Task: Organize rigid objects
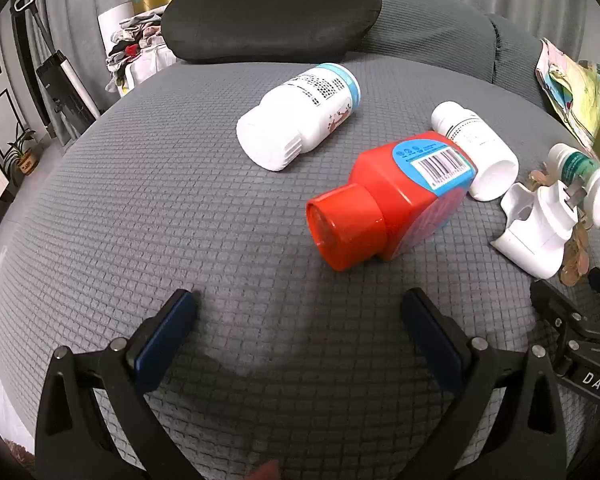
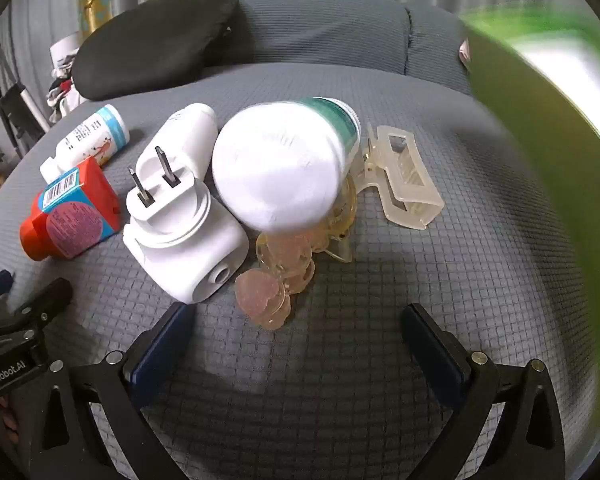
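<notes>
Left gripper [image 1: 300, 300]: jaws spread wide, nothing between the blue pads; it hovers over the grey quilted cushion [image 1: 180, 220].
Right gripper [image 2: 300, 312]: jaws likewise spread wide and empty, low over the same cushion [image 2: 440, 280]; part of its black frame shows at the right edge of the left wrist view.
Red bottle [image 1: 392, 196]: lies on its side just ahead of the left gripper, red cap toward the camera, barcode label up. In the right wrist view it lies at the left [image 2: 72, 212].
Large white bottle [image 1: 300, 116]: lies on its side beyond the red bottle, apart from it, ribbed cap toward the camera, blue band at the far end.
Small white bottle [image 1: 476, 152]: lies on its side, touching the far right side of the red bottle.
White plug unit [image 2: 180, 220]: sits ahead and left of the right gripper, two flat prongs pointing up, a round hole in its near face.
Green-labelled bottle [image 2: 288, 160]: lies on its side, white rounded end toward the camera, resting on the pink suction-cup piece and beside the plug unit.
Pink suction-cup piece [image 2: 276, 280]: translucent, just ahead of the right gripper, partly under the green-labelled bottle.
Clear hair claw clip [image 2: 404, 184]: lies right of the green-labelled bottle.
Green container [image 2: 540, 120]: blurred, fills the right edge of the right wrist view.
Black pillow [image 1: 272, 12]: rests at the far edge of the cushion.
</notes>
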{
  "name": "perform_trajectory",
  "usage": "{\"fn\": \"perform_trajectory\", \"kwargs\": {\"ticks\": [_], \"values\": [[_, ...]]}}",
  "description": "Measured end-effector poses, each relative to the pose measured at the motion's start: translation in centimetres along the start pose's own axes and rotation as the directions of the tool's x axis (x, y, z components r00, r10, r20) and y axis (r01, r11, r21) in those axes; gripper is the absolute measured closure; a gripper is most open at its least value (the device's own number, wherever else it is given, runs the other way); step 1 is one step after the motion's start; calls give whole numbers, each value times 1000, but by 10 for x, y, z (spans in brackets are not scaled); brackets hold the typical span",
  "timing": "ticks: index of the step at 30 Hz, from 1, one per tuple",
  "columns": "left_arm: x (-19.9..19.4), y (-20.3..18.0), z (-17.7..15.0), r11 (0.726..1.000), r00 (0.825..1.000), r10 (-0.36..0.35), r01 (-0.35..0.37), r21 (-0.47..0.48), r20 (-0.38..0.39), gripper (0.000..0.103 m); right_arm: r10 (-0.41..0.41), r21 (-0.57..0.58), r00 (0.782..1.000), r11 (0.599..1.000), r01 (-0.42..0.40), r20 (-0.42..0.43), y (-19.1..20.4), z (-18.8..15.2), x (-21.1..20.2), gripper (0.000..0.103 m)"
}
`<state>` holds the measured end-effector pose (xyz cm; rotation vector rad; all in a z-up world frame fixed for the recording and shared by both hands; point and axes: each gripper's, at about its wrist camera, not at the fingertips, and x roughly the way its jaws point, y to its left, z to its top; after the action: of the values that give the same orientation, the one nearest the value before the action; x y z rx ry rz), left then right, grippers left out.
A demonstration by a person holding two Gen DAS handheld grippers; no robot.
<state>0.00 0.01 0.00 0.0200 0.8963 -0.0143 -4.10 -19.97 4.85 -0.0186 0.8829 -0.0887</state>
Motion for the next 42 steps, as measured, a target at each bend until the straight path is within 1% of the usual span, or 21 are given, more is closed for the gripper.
{"fn": "perform_trajectory", "kwargs": {"ticks": [19, 42], "values": [[-1, 0, 0, 1000, 1000, -1, 1, -1, 0, 1, 0, -1, 1000, 1000, 0, -2, 5, 3, 1, 0], [-2, 1, 0, 1000, 1000, 2, -2, -6, 3, 1, 1, 0, 1000, 1000, -1, 0, 1, 1, 0, 0]]}}
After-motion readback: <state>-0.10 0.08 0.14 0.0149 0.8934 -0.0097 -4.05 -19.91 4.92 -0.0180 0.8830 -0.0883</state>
